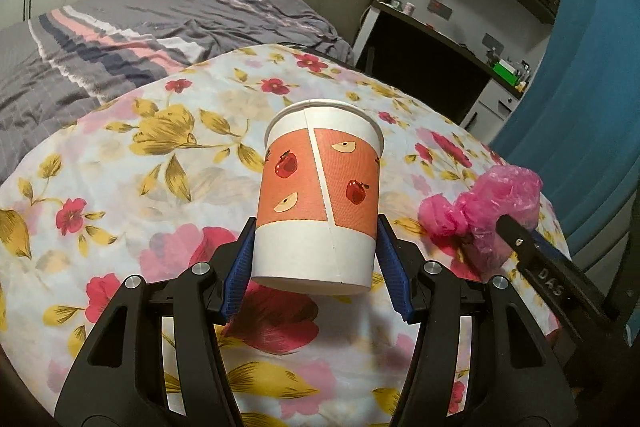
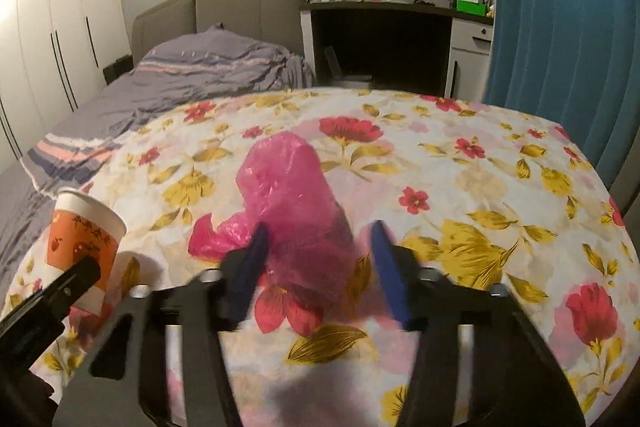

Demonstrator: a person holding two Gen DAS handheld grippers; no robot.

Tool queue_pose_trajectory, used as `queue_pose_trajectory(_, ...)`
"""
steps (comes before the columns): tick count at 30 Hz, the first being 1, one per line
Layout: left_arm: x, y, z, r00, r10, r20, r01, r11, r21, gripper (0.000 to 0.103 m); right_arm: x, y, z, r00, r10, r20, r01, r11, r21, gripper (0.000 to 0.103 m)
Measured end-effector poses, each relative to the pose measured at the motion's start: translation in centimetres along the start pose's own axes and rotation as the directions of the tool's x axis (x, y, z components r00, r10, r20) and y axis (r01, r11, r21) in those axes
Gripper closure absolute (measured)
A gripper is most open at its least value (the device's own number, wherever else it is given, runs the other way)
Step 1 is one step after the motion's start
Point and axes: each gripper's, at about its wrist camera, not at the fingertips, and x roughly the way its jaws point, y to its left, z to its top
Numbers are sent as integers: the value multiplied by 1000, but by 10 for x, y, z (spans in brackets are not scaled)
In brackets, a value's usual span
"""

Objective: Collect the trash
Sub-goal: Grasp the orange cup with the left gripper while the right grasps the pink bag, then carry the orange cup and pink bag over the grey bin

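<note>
Your left gripper clasps the upright apple-print paper cup low down, just above the floral tablecloth. Right gripper gapes, unclosed — crumpled pink plastic bag sits between its fingers, nearer the left one, dead ahead.

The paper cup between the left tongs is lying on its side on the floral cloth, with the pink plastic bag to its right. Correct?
Not quite. The paper cup stands upright between the left tongs, as the left wrist view shows. The pink plastic bag is indeed to its right on the floral cloth.
</note>
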Motion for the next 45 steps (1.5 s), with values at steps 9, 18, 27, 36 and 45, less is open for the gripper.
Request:
queue_pose_trajectory(9,0,-4,-1,1000,-13,-2,13,999,31,47,-10,-4,-7,1000,13,-5,-13,1000,-15,95)
queue_pose_trajectory(18,-17,-37,-11,996,-88,35,82,986,149,47,-84,-45,-27,998,-32,55,33,999,-15,96)
queue_pose_trajectory(27,-64,-109,-38,965,-261,-10,253,922,294,47,-173,-105,-60,986,-121,112,120,993,16,96)
queue_pose_trajectory(36,-110,-205,-87,897,-428,-110,432,801,414,47,-240,-171,-92,965,-217,149,197,971,137,96)
queue_pose_trajectory(45,-124,-313,-153,776,-563,-284,625,626,467,47,-284,-243,-124,916,-371,151,327,910,257,96)
